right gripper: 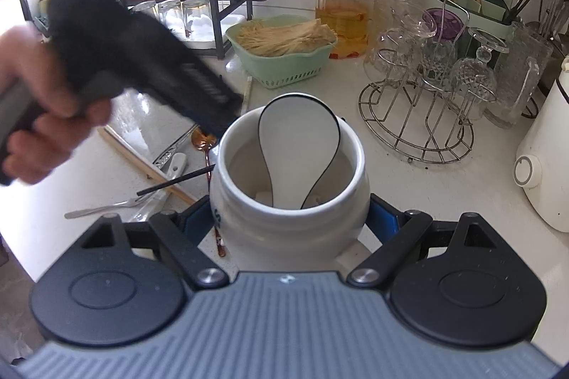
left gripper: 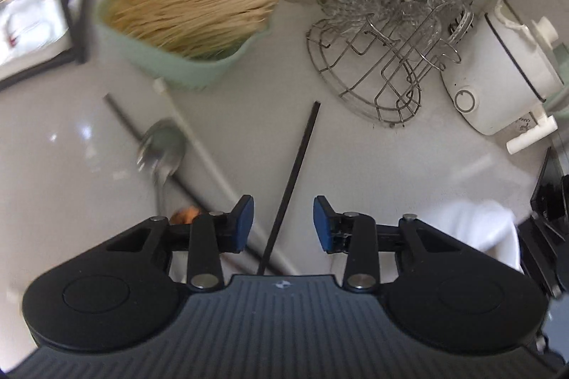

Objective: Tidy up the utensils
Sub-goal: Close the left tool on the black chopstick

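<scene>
Left gripper (left gripper: 283, 224): jaws part-open, empty, astride the black chopstick (left gripper: 297, 181), which points to 12 o'clock. Advice: centre the pads on the stick before closing.
Right gripper (right gripper: 291, 219): jaws wide, clamped on the white jar (right gripper: 290, 201) holding a ceramic spoon (right gripper: 298, 147).
At the left gripper's 10 o'clock: spork (left gripper: 163, 147) and further sticks, crowding the pick.
At its 1 o'clock: wire glass rack (left gripper: 384, 69).

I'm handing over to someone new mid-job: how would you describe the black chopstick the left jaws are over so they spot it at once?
Start at the mint-green basket of pale noodles on the white counter. Just in front lie loose utensils, with a metal spork to one side. The black chopstick is the thin straight stick lying alone, apart from the crossed white and grey ones.
</scene>
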Demonstrator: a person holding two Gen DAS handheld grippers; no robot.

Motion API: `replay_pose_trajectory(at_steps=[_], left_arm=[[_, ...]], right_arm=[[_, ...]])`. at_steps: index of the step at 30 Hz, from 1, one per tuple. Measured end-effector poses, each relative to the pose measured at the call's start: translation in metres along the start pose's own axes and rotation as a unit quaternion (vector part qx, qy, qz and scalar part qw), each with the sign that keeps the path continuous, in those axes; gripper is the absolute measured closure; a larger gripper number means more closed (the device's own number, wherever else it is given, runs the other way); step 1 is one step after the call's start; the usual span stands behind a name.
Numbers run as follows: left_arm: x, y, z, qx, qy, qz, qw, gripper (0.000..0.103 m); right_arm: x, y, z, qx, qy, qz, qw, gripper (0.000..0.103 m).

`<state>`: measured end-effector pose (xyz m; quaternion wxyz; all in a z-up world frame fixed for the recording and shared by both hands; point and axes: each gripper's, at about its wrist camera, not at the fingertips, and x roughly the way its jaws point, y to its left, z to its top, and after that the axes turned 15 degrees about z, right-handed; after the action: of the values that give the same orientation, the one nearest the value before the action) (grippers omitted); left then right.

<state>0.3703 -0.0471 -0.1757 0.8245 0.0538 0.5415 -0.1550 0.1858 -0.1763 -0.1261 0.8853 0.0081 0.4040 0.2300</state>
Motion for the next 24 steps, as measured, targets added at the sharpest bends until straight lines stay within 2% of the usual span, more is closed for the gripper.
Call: replay_pose_trajectory(at_steps=[10,14,21,24], left_arm=[[0.04,-0.035,0.04,0.064,0.0,-0.002,0.9979,0.07],[0.048,-0.045,0.045,0.085,0.006,0.003,0.9964,0.075],[0.048,-0.06,0.046,0.116,0.001,0.023,0.993,0.076],[0.049,-0.06,0.047,0.117,0.005,0.033,0.9926,0.083]], right_arm=[[0.001,0.001,0.002,0.016,0.008,-0.014,1.0,0.012],[0.002,0.002,0.003,0.019,0.01,-0.014,1.0,0.012],[0.001,0.001,0.004,0.024,0.012,-0.018,0.999,0.012],[0.002,0.001,0.005,0.023,0.014,-0.017,0.999,0.012]])
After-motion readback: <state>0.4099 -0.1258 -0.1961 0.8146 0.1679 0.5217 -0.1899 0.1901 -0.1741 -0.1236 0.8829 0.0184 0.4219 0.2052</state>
